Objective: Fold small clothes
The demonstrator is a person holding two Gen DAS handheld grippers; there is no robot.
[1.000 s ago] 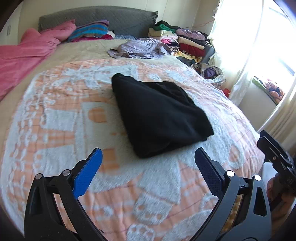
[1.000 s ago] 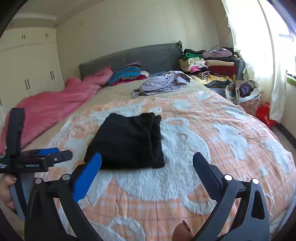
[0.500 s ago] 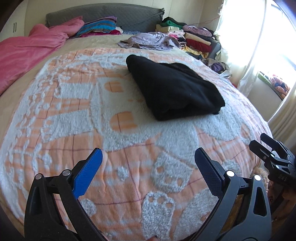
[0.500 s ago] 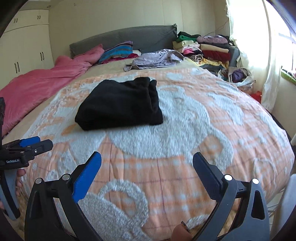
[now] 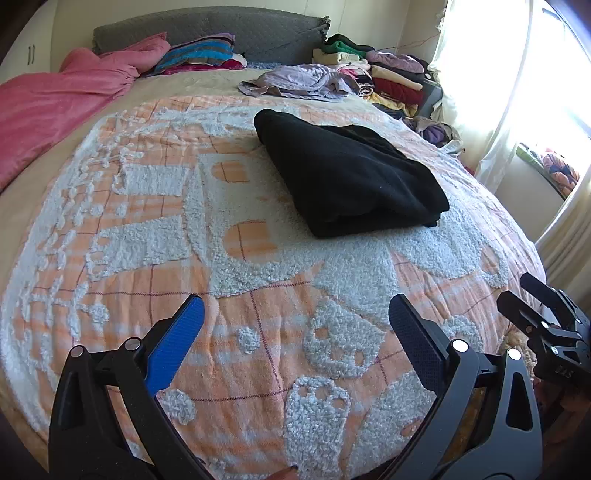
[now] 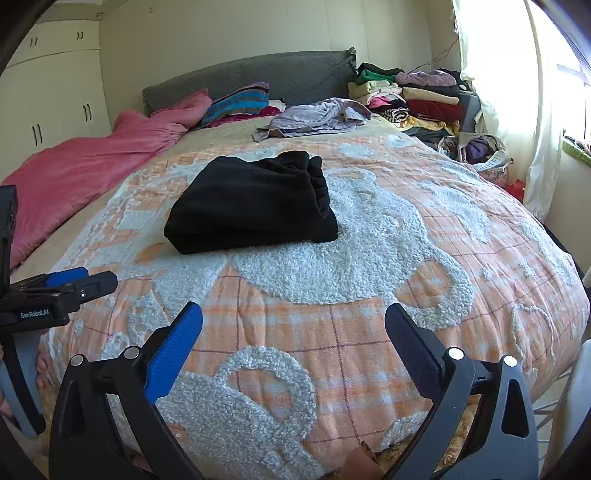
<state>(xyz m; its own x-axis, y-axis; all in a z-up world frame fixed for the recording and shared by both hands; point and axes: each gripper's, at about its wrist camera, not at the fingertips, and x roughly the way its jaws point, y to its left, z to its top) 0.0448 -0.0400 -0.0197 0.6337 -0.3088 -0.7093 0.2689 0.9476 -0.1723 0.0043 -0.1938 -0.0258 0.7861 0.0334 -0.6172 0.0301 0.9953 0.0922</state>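
I find the black garment (image 5: 351,181) lying folded in the middle of the bed, on the orange-and-white bedspread (image 5: 258,295), well apart from both tools. It reads as a compact, thick rectangular bundle of soft, matte, fleece-like knit; from the right wrist view (image 6: 251,206) the stacked layers show as rolled edges along its right side, with a smooth fold line along the near edge. I judge this piece to be finished, since nothing holds it and no loose sleeve or leg trails out. My left gripper (image 5: 295,332) hangs at the near edge of the bed with its jaws spread wide and nothing between them; the right gripper (image 6: 293,336) is likewise wide and empty, near the foot of the bed. I take this backed-off, open posture as suited to reaching for a next item. The bedspread is a tufted, looped pile in raised white figures on a flat orange check, which should grip cloth and resist sliding. At the far side a crumpled lilac garment (image 5: 299,83) lies unfolded, thin and creased, and is the likely next candidate. To the far right, a stack of folded clothes (image 5: 384,74) stands in mixed colours beside the grey quilted headboard (image 5: 207,29). A pink quilt (image 5: 62,103) lies bunched along the left side.
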